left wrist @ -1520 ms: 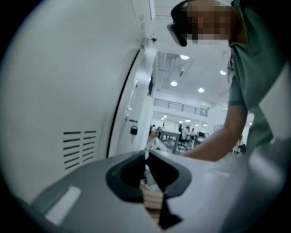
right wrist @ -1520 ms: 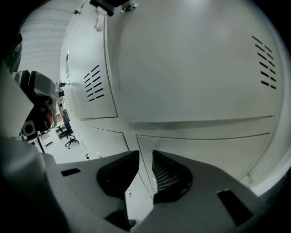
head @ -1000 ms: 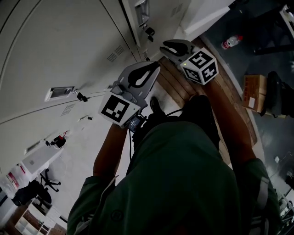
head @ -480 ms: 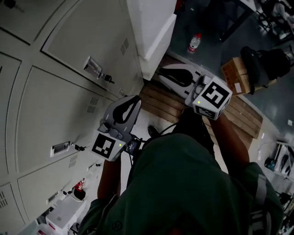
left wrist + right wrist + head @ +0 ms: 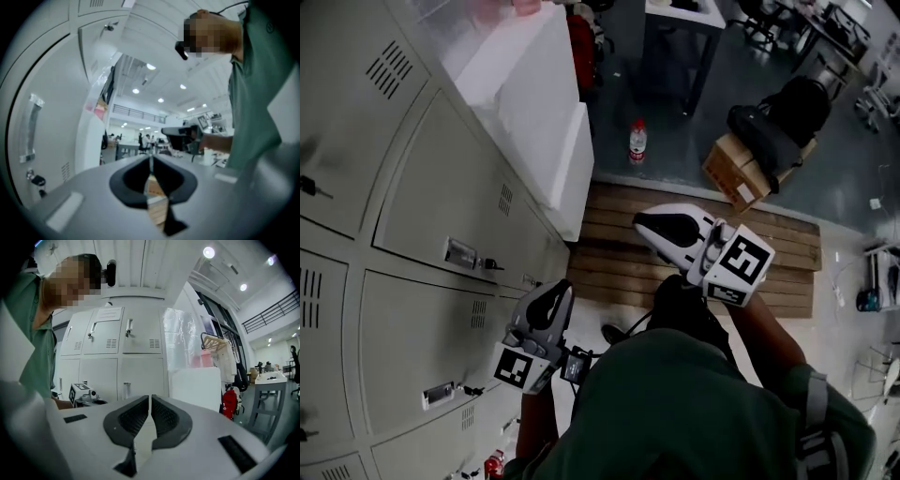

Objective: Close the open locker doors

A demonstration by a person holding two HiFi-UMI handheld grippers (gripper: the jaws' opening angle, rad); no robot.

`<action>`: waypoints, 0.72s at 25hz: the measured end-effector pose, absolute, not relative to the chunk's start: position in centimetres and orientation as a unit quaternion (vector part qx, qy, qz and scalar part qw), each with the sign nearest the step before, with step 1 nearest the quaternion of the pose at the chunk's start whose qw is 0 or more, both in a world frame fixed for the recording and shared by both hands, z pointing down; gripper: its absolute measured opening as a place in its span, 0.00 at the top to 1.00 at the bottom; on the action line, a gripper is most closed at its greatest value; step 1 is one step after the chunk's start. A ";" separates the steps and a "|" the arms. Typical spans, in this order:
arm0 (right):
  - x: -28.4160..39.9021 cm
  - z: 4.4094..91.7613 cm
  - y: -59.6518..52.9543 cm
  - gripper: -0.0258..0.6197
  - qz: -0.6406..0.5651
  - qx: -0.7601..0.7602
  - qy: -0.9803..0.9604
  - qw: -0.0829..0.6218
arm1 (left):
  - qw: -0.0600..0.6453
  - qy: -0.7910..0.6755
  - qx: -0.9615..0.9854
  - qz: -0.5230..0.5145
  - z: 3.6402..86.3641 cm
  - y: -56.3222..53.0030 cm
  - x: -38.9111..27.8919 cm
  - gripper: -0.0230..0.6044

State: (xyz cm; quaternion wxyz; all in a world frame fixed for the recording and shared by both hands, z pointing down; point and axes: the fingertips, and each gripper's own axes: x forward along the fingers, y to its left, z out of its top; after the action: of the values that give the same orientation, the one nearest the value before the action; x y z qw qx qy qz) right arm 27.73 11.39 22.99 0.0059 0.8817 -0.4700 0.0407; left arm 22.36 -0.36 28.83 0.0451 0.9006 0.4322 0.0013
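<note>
Left gripper (image 5: 561,289) is sitting shut and empty by the lockers (image 5: 422,234). Right gripper (image 5: 642,221), farther out, has just been closing on nothing. Doors are all looking shut, so scan along before pushing.

Right gripper (image 5: 150,398) bottom centre: jaws have just been closing, nearly together, nothing between. Lockers (image 5: 117,348) centre-left, doors closed. Left gripper (image 5: 80,393) lower left.

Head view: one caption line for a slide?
Person beside grey lockers: left gripper shut, right gripper jaws just closing on nothing, by a wooden pallet.
</note>
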 end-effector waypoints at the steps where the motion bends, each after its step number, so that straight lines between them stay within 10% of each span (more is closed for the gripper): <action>1: 27.4 22.9 11.9 0.93 0.042 0.882 -0.469 0.006 | 0.048 0.434 0.900 0.001 28.8 0.1 22.3 0.93; 18: 20.5 22.9 32.3 0.95 0.027 0.919 -0.393 0.006 | 0.017 0.527 0.850 0.021 27.3 20.2 19.9 0.93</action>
State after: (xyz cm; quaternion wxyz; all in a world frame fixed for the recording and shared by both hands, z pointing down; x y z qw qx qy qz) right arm 20.45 32.31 22.86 0.0064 0.9189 -0.3935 0.0274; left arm 19.85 20.18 27.31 0.0169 0.8495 0.5268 0.0214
